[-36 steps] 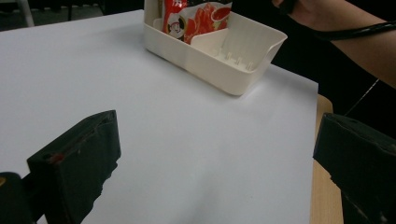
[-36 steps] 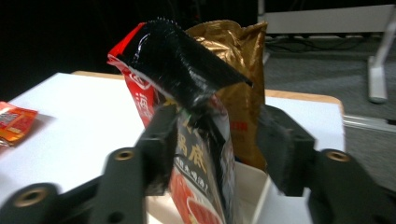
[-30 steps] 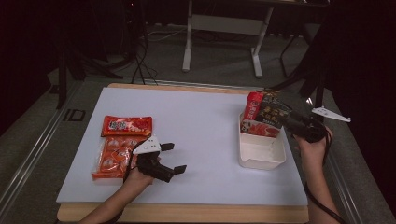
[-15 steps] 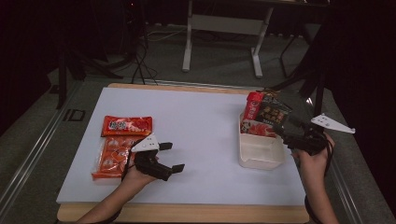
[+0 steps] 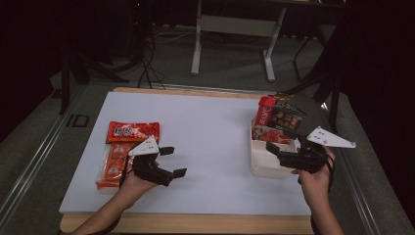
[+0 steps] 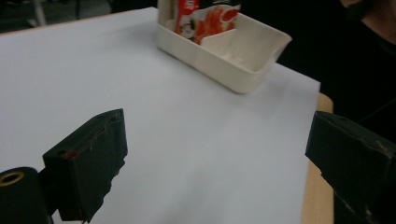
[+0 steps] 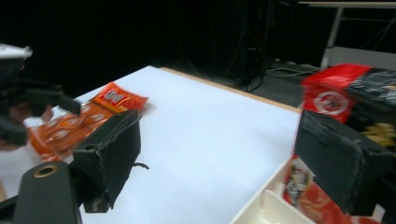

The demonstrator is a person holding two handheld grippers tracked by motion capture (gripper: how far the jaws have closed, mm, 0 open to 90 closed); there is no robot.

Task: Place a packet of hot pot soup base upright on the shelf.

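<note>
Two orange-red snack packets lie at the left of the white tabletop, one (image 5: pixel 133 131) behind the other (image 5: pixel 113 164). My left gripper (image 5: pixel 175 161) hovers just right of them, open with only bare table between its jaws (image 6: pixel 215 140). At the right stands a white divided box (image 5: pixel 264 169) with several snack packets (image 5: pixel 276 117) upright in its far part. My right gripper (image 5: pixel 277 145) hangs over the box's near part. Its jaws have just been opening and now stand open with nothing between them (image 7: pixel 217 140). The right gripper view looks across the table at the flat packets (image 7: pixel 116 99).
The white sheet (image 5: pixel 215 127) ends at a wooden table edge (image 5: pixel 195 223) near me. A grey metal stand (image 5: pixel 232 24) and cables sit on the floor behind the table. The box's near compartment (image 6: pixel 233 51) holds nothing.
My right gripper has drawn back toward me, from the packets in the box's far part to its near end. The left gripper has stayed put.
</note>
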